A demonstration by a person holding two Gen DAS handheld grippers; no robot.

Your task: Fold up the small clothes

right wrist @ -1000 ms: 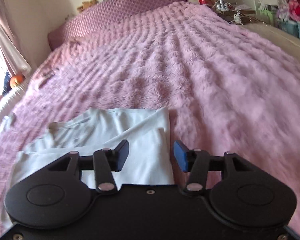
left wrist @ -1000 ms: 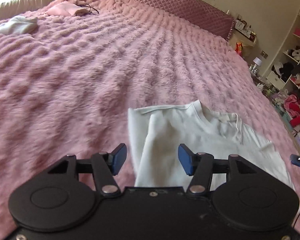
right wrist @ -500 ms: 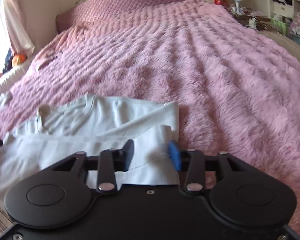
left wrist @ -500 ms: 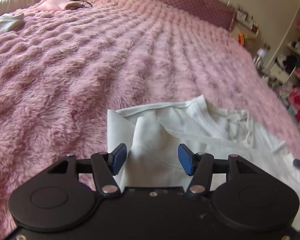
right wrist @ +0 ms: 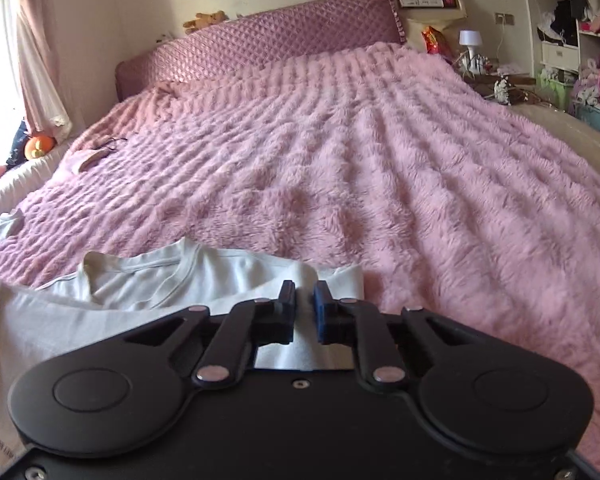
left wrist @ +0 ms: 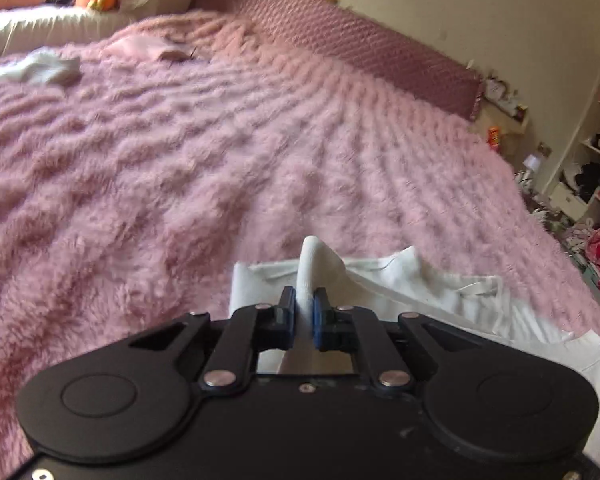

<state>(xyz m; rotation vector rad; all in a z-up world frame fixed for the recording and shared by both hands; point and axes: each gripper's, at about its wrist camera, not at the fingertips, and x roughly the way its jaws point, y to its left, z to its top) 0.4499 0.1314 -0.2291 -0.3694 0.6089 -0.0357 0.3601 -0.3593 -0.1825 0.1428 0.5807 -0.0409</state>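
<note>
On the bed [right wrist: 380,184]: 1 white shirt [right wrist: 148,280], 1 small white garment [left wrist: 40,68], 1 pink cloth [left wrist: 148,46]. Also 2 hand-held grippers, left [left wrist: 304,308] & right [right wrist: 305,304], 1 headboard [right wrist: 268,50], 1 lamp [right wrist: 471,40].

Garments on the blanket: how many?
3, maybe more hidden: white shirt pinched by closing left gripper and right gripper; white garment far left; pink garment near the headboard.

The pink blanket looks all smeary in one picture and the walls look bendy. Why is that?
Left wrist view: the pink blanket is smeared by motion blur, worst at the right edge. Right wrist view: much sharper, fluffy ridges clear. Both views: the fisheye lens curves the headboard and walls; bright window light washes out the upper left corner.
</note>
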